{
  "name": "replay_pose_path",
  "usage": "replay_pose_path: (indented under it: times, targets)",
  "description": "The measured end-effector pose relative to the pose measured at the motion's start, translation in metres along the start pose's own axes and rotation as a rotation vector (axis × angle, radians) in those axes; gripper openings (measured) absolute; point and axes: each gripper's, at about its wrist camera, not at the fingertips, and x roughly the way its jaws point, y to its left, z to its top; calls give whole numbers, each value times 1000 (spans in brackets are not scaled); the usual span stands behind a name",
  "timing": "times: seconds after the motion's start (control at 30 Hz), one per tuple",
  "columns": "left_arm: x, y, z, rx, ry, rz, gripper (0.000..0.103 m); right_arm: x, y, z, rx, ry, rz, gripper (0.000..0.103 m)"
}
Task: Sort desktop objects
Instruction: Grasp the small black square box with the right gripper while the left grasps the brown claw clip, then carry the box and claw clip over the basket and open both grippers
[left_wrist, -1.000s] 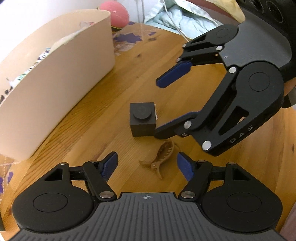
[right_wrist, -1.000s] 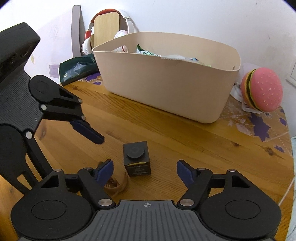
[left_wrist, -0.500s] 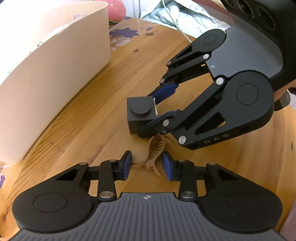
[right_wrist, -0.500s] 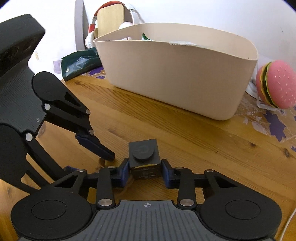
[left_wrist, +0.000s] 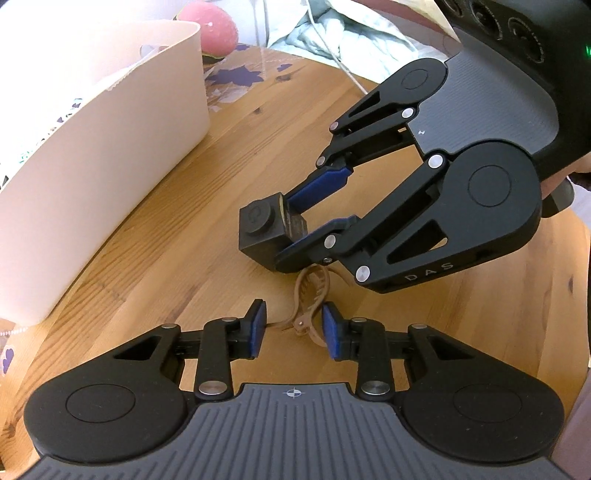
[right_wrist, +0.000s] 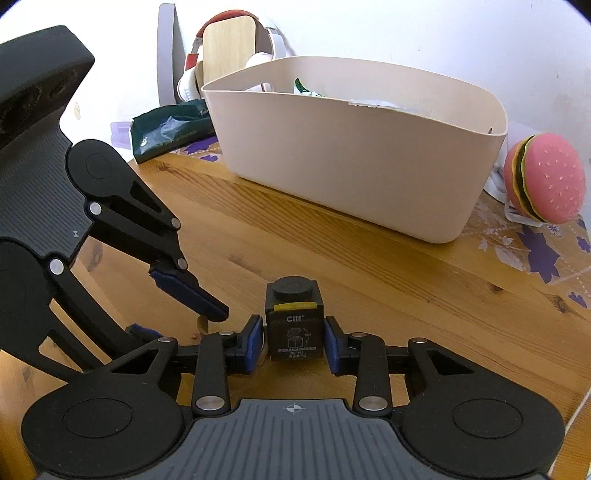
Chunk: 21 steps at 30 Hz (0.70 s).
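Beside the smooth, matt cream plastic bin (right_wrist: 354, 155), a varnished, grained wooden tabletop (right_wrist: 406, 295) is seen, on which a matt black plastic cube (right_wrist: 294, 321) with a printed paper label, a translucent brown plastic hair clip (left_wrist: 310, 295) and a fuzzy cloth burger toy (right_wrist: 546, 181) are set.

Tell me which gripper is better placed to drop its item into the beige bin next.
Right. The right gripper is clamped on the black cube, squarely facing the beige bin. The left gripper pinches the brown hair clip, with the bin off to its side.
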Motion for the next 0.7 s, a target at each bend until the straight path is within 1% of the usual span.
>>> replay_pose_path:
  times: [0.23, 0.33, 0.37, 0.4, 0.43, 0.5, 0.53, 0.6, 0.63, 0.67, 0.7]
  targets:
    - [5, -6, 3, 23, 12, 2, 33, 3, 2, -2, 7, 5, 1, 33]
    - [8, -9, 1, 46, 28, 4, 33, 9, 0, -3, 25, 45, 33, 33]
    - [10, -9, 0, 47, 32, 6, 33, 10, 0, -3, 24, 44, 33, 39]
    - [11, -8, 0, 43, 35, 4, 33, 10, 1, -3, 21, 43, 31, 43]
    - [12, -7, 0, 40, 38, 1, 33, 11, 1, -3, 19, 44, 26, 45]
    - [10, -8, -3, 47, 46, -4, 33, 11, 0, -3, 22, 41, 11, 58]
    - [10, -8, -4, 54, 50, -6, 33, 11, -1, -4, 30, 40, 9, 59]
    - [10, -7, -5, 56, 51, -8, 33, 12, -5, -5, 47, 42, 31, 58]
    - [10, -6, -5, 50, 50, -9, 33, 11, -5, -5, 49, 39, 40, 55]
    - [11, -5, -4, 45, 50, -8, 33, 11, -4, -5, 44, 36, 49, 48]
    - [11, -5, -4, 44, 51, -6, 33, 10, -2, -5, 38, 33, 54, 43]
